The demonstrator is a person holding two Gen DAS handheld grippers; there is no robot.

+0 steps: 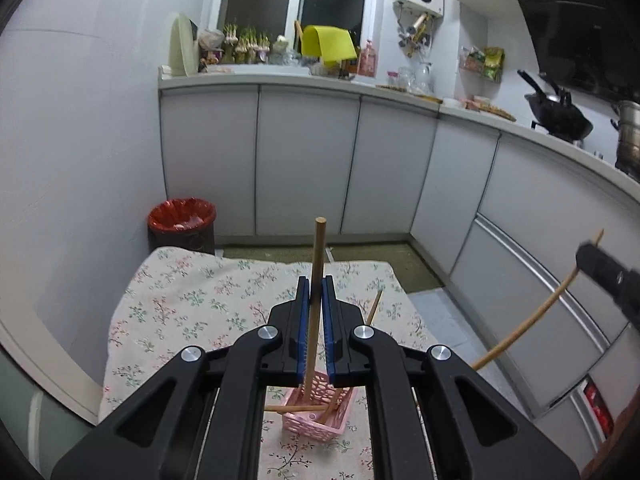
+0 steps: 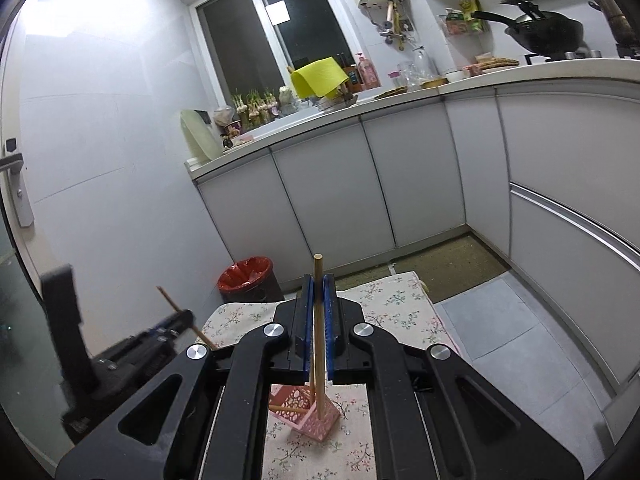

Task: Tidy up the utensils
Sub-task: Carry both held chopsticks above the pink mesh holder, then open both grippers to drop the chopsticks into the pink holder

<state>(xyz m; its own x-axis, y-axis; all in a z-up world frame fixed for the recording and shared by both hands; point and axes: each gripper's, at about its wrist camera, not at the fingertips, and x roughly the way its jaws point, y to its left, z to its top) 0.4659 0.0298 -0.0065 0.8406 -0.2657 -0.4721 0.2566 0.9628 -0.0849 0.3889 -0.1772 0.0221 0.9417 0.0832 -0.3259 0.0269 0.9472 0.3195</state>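
Kitchen with white cabinets all round, and a small tabletop (image 1: 180, 300) under a floral cloth in the middle of the floor. A red-lined bin (image 1: 182, 220) stands at its far left corner.

On the near part of the cloth sits a pink basket (image 1: 320, 416), and that's where the chopsticks seem to be going. Two are already lying in it: one crosswise over the rim, one tucked in at an angle. One more chopstick (image 1: 375, 307) lies loose on the cloth, just right of the left gripper's tips.

Left gripper (image 1: 316, 300) has its fingers clamped on a chopstick (image 1: 319, 248) standing nearly upright, lower end down by the basket. Whether it actually touches the basket I can't tell. Right gripper (image 2: 319, 300) has its fingers clamped on its own chopstick (image 2: 318, 276), same story, lower end down by the basket's right corner.

So I'd guess roughly halfway: two in, two held over the basket waiting to be dropped, one stray left to pick up.
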